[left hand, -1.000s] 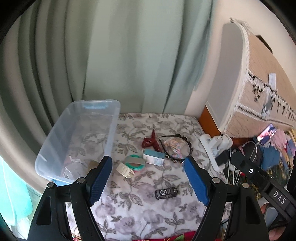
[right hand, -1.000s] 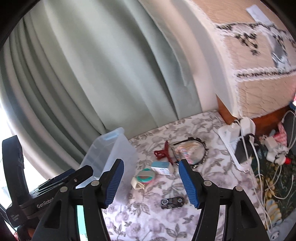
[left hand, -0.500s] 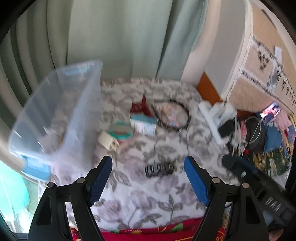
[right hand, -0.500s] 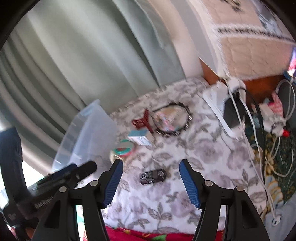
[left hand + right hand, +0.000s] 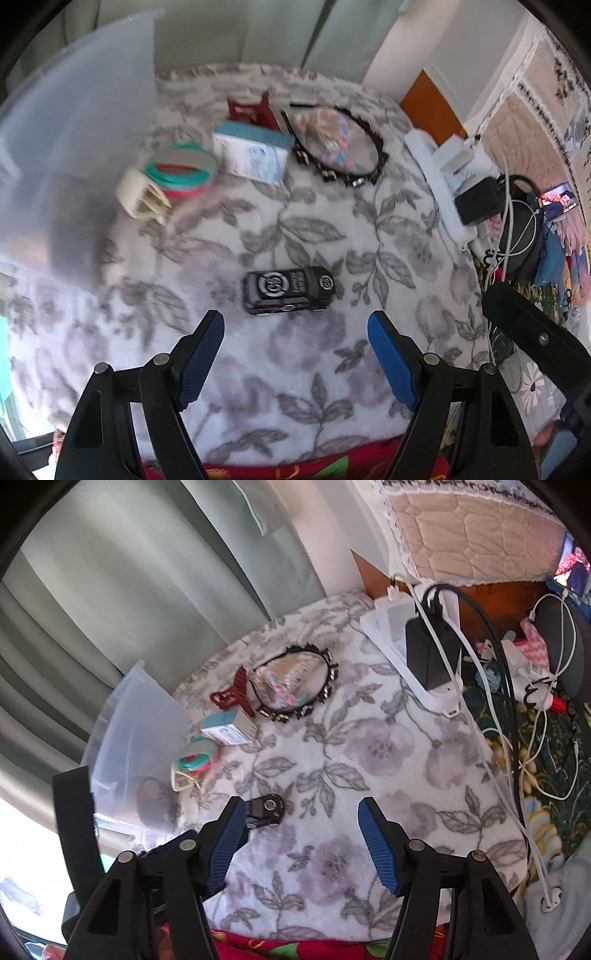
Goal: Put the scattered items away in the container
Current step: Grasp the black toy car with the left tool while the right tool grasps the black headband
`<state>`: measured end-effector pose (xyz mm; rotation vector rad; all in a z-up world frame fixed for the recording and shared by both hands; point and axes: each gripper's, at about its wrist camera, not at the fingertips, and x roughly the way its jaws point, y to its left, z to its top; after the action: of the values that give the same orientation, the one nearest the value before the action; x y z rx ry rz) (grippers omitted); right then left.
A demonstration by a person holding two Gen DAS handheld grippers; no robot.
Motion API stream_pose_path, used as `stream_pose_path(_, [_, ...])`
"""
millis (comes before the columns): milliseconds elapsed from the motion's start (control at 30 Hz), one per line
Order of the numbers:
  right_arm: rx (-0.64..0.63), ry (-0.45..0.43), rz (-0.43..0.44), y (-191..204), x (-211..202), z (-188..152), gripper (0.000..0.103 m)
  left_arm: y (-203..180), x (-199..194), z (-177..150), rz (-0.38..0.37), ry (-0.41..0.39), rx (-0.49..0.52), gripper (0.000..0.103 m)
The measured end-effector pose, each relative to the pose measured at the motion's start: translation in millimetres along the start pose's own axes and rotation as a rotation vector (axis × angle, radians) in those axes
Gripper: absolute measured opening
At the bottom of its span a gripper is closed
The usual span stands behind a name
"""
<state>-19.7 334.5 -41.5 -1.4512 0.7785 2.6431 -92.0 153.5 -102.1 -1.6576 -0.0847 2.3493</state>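
— Black toy car (image 5: 289, 290) lies on the flowered sheet (image 5: 369, 229), just ahead of the left gripper (image 5: 295, 363). How do its jaws stand?

— Spread wide, empty, hovering above the sheet. The right gripper (image 5: 299, 843) matches: jaws wide apart, nothing held, the car beside its left finger.

— And the clear plastic bin (image 5: 74, 147)?

— At the left edge; its contents are too blurred to tell. Beside it sit a coloured band roll (image 5: 183, 171), a small box (image 5: 255, 153), a red hair clip (image 5: 234, 696) and a headband (image 5: 295, 686).
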Motion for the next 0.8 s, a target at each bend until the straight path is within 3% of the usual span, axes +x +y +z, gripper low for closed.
stream_pose_path(367, [0.011, 0.074, -0.055, -14.0, 30.2, 1.9, 0.067, -5.1, 45.8, 8.0, 0.062, 0.043, -0.017, 0.081])
stream_pose_path(800, [-0.025, 0.121, -0.053, -6.3, 74.6, 21.9, 0.067, 2.9, 45.1, 14.8, 0.055, -0.008, -0.028, 0.076])
